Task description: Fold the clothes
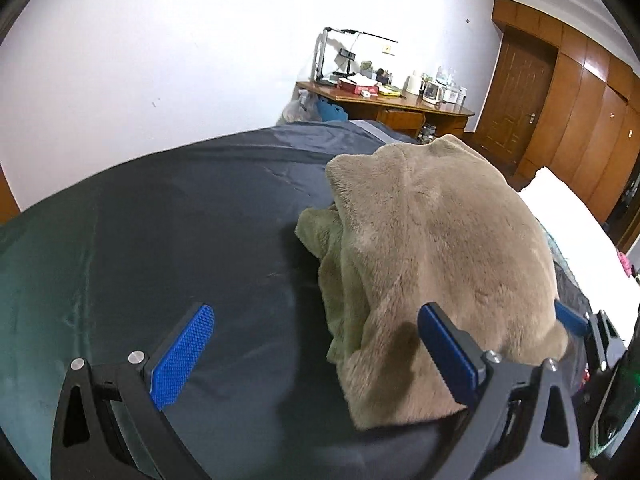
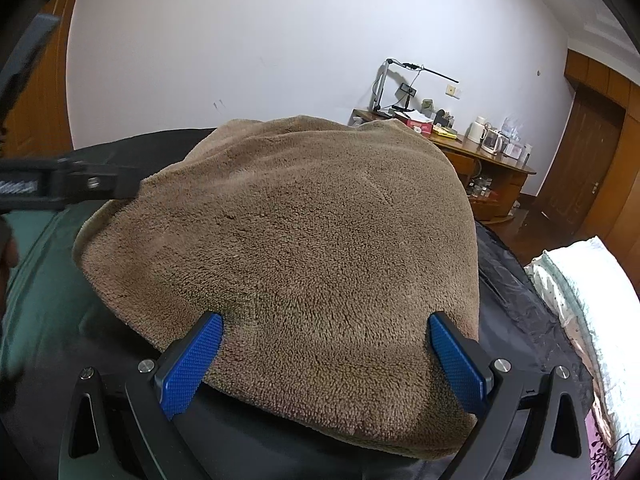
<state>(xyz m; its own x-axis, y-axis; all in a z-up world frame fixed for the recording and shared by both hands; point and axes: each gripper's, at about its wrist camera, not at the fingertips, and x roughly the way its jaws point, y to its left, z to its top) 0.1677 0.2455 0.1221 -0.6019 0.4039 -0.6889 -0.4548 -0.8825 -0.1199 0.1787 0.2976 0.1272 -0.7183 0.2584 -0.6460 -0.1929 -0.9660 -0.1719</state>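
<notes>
A tan fleece garment (image 1: 436, 248) lies folded in a thick bundle on the dark bed sheet (image 1: 180, 220), with a greenish inner layer showing at its left edge. My left gripper (image 1: 316, 348) is open beside the bundle's near left corner; its right finger overlaps the fleece, its left finger is over bare sheet. In the right wrist view the same garment (image 2: 304, 248) fills the middle. My right gripper (image 2: 328, 356) is open, with the near edge of the fleece between its blue fingers (image 2: 192, 364). The left gripper's black body (image 2: 80, 184) shows at the garment's far left.
A wooden desk (image 1: 400, 108) with a lamp, kettle and clutter stands against the white wall beyond the bed. Wooden wardrobes and a door (image 1: 516, 104) line the right side. A white quilt (image 2: 592, 300) lies at the bed's right edge.
</notes>
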